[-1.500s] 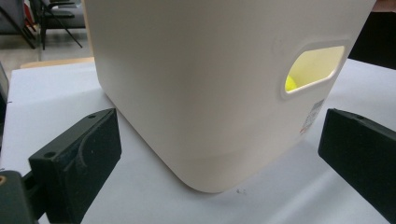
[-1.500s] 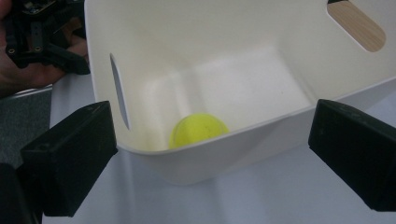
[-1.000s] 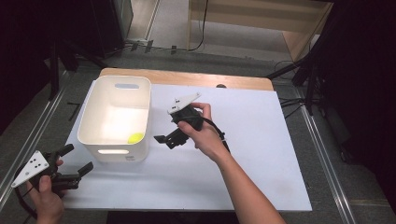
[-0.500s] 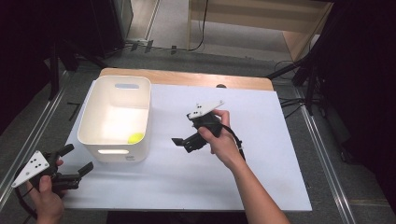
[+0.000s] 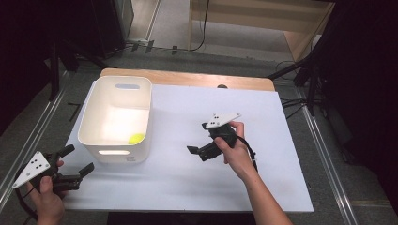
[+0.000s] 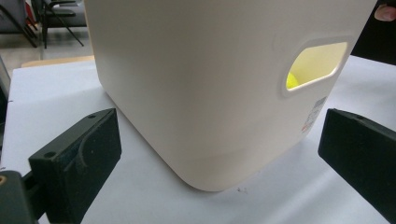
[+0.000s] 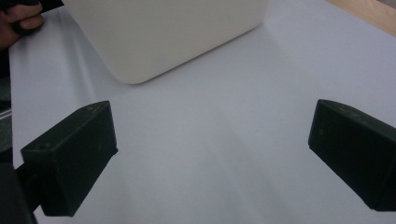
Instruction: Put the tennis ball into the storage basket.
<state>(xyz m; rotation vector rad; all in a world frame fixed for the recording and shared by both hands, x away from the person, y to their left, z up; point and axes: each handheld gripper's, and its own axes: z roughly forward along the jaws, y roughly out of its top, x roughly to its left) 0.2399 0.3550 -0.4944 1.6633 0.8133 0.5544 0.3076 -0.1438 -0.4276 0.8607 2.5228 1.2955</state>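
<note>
Two hand-held grippers, both yours, spread wide, holding nothing: left hand-held gripper (image 5: 77,168) near white bin (image 5: 94,133), right hand-held gripper (image 5: 196,149) mid table (image 5: 187,187). Yellow ball (image 5: 136,138) in bin.

This looks like a lab or recording studio, not a home. The table (image 5: 263,183) carries a plain white sheet over a wooden top, whose bare edge shows at the far side. Metal rails (image 5: 328,164) run along the floor on the left and right. Black stands (image 5: 309,75) and dark drapes close in both sides, and cables (image 5: 204,28) trail over the grey floor beyond the table. A wooden frame (image 5: 291,28) stands at the far right. Chairs (image 6: 46,18) show in the left gripper view.
</note>
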